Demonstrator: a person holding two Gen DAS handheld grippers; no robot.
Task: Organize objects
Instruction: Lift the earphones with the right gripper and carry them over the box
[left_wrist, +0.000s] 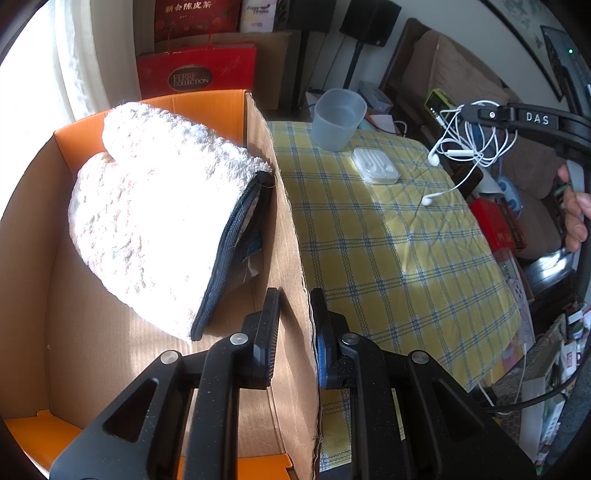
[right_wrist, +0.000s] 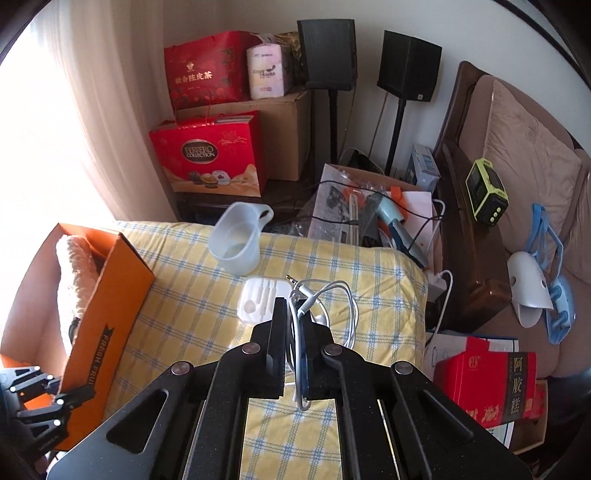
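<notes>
Cardboard box wall (left_wrist: 291, 236) pinched by left fingers (left_wrist: 275, 317); right fingers (right_wrist: 279, 325) clamp dangling earphones (right_wrist: 325, 295).

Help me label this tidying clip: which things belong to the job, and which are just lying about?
In the job:
- earphones, held by the right hand-held gripper
- orange box, wall clamped by the left hand-held gripper
- towel in the box
- earphone case
- plastic cup

Lying about:
- red gift bags
- speakers
- hair dryer
</notes>
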